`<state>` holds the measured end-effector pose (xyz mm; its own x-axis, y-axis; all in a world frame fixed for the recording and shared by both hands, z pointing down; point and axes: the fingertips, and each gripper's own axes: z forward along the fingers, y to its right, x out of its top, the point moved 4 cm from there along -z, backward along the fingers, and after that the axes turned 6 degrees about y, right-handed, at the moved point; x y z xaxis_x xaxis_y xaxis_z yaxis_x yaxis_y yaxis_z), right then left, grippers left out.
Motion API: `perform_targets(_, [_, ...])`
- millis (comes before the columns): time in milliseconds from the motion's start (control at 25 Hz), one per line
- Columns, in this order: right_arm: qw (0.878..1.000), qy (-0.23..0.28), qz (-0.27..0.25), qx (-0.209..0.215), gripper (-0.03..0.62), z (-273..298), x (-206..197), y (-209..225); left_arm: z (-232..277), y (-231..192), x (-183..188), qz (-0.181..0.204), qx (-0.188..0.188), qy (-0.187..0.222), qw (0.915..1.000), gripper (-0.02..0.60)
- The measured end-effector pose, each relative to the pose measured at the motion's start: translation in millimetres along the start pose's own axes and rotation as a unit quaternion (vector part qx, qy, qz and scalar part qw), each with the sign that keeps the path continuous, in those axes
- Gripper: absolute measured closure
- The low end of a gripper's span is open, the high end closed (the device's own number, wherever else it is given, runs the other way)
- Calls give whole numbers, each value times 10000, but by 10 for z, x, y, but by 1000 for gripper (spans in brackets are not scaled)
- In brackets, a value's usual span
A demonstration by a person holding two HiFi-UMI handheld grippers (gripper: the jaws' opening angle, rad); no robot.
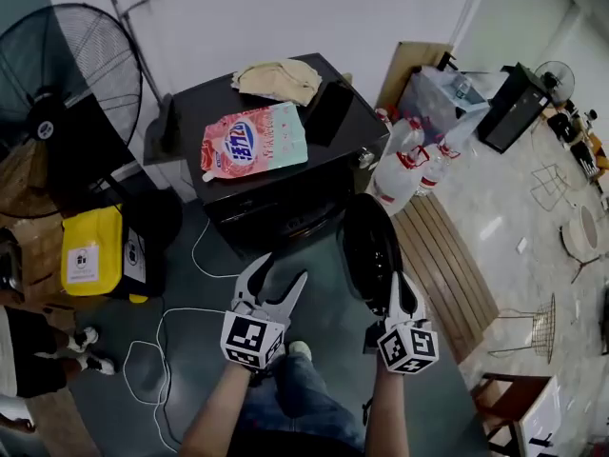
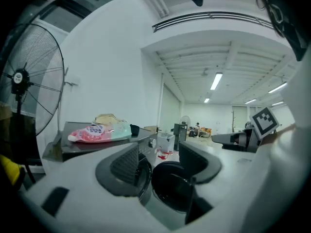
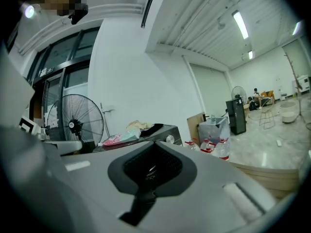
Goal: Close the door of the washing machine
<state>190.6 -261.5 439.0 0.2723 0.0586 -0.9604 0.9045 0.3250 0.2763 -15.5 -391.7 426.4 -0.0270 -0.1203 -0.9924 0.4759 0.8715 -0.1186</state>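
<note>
The black washing machine (image 1: 314, 174) stands ahead of me with a pink detergent bag (image 1: 253, 141) and a beige cloth (image 1: 278, 77) on top. Its round dark door (image 1: 369, 246) hangs open, swung out to the right. My left gripper (image 1: 282, 272) is open with nothing in it, just left of the door; in the left gripper view the door (image 2: 172, 191) shows between the spread jaws of the left gripper (image 2: 163, 161). My right gripper (image 1: 400, 282) is shut at the door's near edge; I cannot tell whether it touches. In the right gripper view the right gripper (image 3: 153, 166) has its pads together and nothing between them.
A large standing fan (image 1: 57, 84) and a yellow container (image 1: 92, 250) are at the left. White cables (image 1: 162, 350) loop on the floor. Water bottles (image 1: 404, 169) and a wooden platform (image 1: 447, 265) lie right of the machine. A person's jeans (image 1: 295, 398) show below.
</note>
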Motion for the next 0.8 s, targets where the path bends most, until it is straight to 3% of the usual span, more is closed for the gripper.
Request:
perform_targets(440, [9961, -51, 138, -869, 582, -328, -294, 732, 782, 735, -583, 22, -893, -439, 9950, 328])
perform_targets(800, [9886, -213, 282, -1463, 582, -629, -939, 1554, 1277, 1726, -1809, -36, -1338, -1030, 9856, 330])
